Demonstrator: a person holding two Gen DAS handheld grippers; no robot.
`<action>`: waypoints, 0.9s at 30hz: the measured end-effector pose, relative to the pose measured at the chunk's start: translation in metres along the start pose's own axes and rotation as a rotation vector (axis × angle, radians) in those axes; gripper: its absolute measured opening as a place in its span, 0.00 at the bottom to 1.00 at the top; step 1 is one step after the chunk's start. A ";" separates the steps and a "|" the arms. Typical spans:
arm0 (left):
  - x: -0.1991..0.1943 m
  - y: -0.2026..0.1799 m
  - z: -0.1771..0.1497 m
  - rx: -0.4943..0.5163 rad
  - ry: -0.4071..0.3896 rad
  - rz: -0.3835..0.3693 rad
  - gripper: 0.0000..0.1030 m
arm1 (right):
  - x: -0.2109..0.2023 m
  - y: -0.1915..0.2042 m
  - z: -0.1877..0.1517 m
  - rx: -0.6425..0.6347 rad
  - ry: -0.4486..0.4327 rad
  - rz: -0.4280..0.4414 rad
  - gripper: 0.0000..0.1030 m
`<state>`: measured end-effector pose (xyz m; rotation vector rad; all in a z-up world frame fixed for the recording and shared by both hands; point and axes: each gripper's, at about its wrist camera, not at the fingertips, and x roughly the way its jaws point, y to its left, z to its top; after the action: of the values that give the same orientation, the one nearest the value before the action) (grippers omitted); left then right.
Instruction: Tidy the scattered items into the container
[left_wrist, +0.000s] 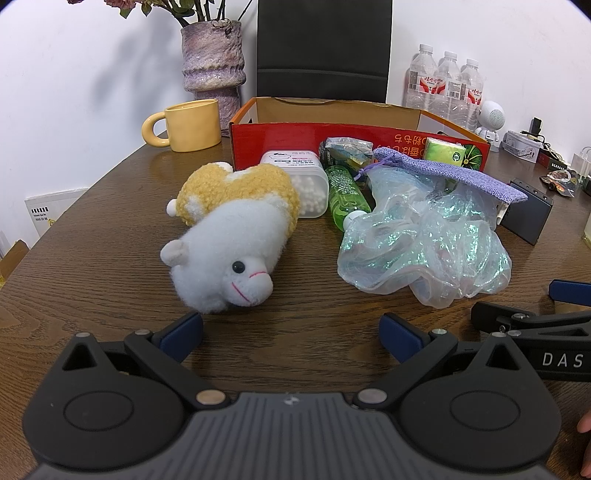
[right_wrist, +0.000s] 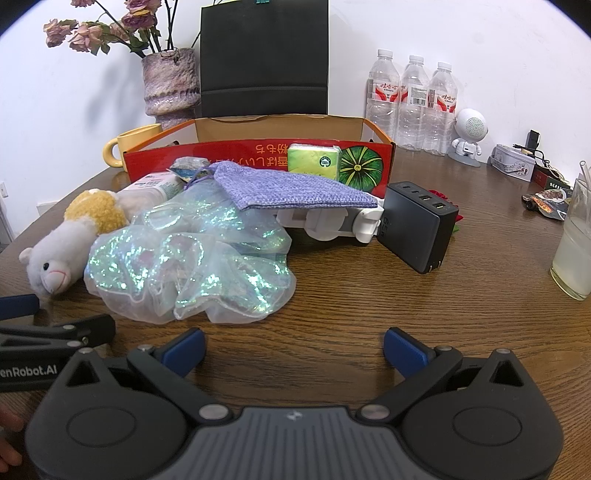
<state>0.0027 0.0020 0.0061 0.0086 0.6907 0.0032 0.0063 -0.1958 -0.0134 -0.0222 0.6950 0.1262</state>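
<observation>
A red cardboard box (left_wrist: 295, 142) (right_wrist: 236, 157) stands open at the back of the wooden table. In front of it lie a white and yellow plush toy (left_wrist: 229, 236) (right_wrist: 70, 240), a cotton swab tub (left_wrist: 299, 177), a green bottle (left_wrist: 345, 194), an iridescent sheer pouch (left_wrist: 424, 243) (right_wrist: 192, 258), a purple knit bag (left_wrist: 439, 170) (right_wrist: 291, 186), a green tissue pack (left_wrist: 443, 149) (right_wrist: 312, 157), a white folded gadget (right_wrist: 332, 221) and a black charger (left_wrist: 528, 210) (right_wrist: 421, 225). My left gripper (left_wrist: 291, 332) is open just short of the plush. My right gripper (right_wrist: 293, 349) is open just short of the pouch.
A yellow mug (left_wrist: 188, 125) and a purple vase (left_wrist: 214, 62) stand at the back left. Three water bottles (right_wrist: 413, 99) and a white robot figure (right_wrist: 469, 136) stand at the back right. A glass of pale drink (right_wrist: 574, 243) is near the right edge. A black chair (left_wrist: 325, 48) is behind the box.
</observation>
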 end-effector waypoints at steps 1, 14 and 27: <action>0.000 0.000 -0.001 0.000 0.000 0.000 1.00 | 0.000 0.000 0.000 0.000 0.000 0.000 1.00; 0.001 0.002 0.001 0.000 0.000 0.001 1.00 | 0.000 0.001 0.000 0.002 0.000 -0.004 1.00; 0.001 0.001 0.002 0.000 0.000 0.001 1.00 | 0.002 -0.001 0.002 0.012 0.001 -0.017 1.00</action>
<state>0.0047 0.0030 0.0071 0.0091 0.6906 0.0042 0.0095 -0.1964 -0.0134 -0.0169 0.6960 0.1056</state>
